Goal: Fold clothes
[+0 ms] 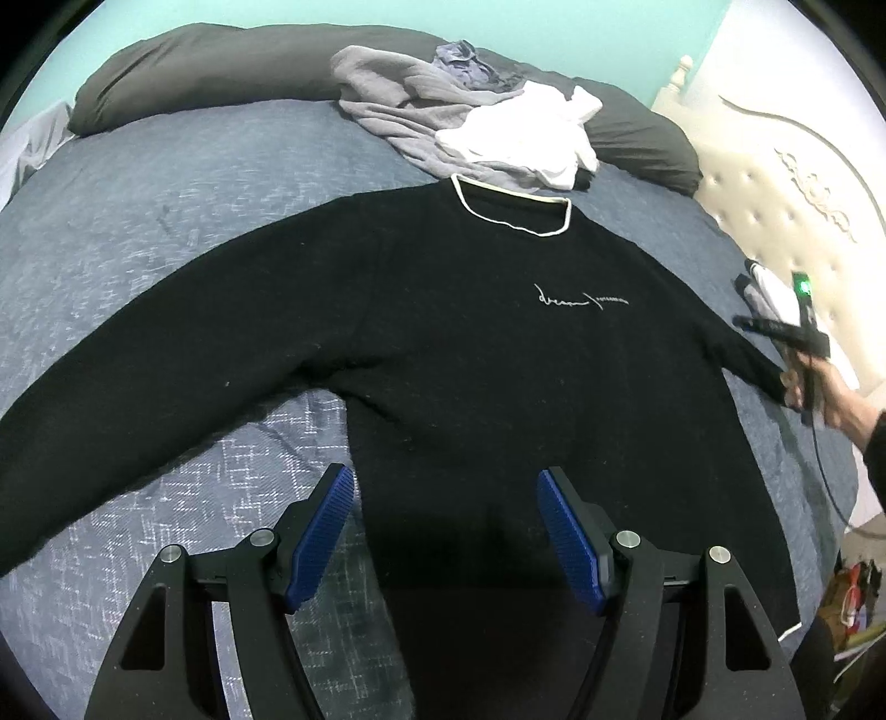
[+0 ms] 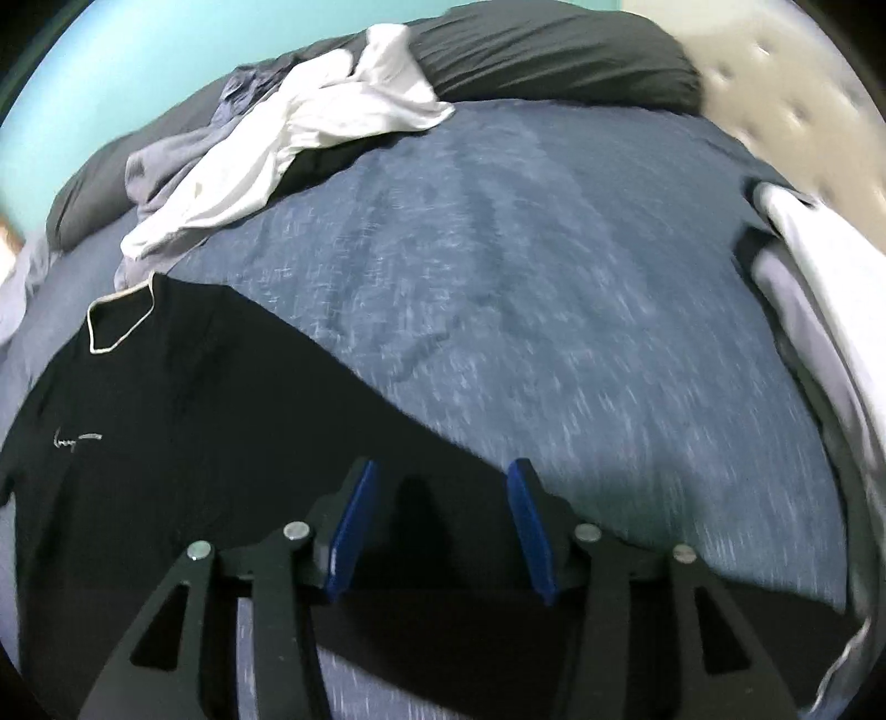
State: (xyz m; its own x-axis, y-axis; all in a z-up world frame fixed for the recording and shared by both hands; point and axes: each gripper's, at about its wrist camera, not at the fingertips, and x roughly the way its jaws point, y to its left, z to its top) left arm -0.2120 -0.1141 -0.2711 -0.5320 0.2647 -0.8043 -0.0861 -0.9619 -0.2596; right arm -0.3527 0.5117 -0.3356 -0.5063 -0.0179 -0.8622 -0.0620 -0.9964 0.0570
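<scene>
The left hand-held gripper (image 1: 446, 531) hangs over the lower hem of the black sweater (image 1: 443, 332), its 2 blue pads (image 1: 321, 531) spread well apart with nothing between them. The right hand-held gripper (image 2: 437, 531) is also spread wide and grips nothing; it hovers above the sweater's outstretched sleeve (image 2: 310, 421), and the picture there is smeared by motion. From the left side I can see that right tool out at the far end of the sleeve, held in a person's hand (image 1: 819, 387), with a green light (image 1: 803, 286) glowing on it.

The sweater lies flat, front up, on the bed (image 1: 138, 221), both sleeves stretched out sideways, a white-trimmed neckline (image 1: 512, 207) pointing toward the pillows and a small white script (image 1: 578, 299) on the chest. Just beyond the collar sits a heap of unfolded laundry: a grey garment (image 1: 398, 105) with a white garment (image 1: 526, 138) thrown on top and a bluish piece (image 1: 465, 61) behind. No basket or bin is in sight.

The bed wears a blue-grey patterned cover, with long dark grey pillows (image 1: 221, 66) along the far edge. A cream tufted headboard (image 1: 786, 183) stands to the right, and the wall (image 1: 387, 14) behind is pale turquoise.
</scene>
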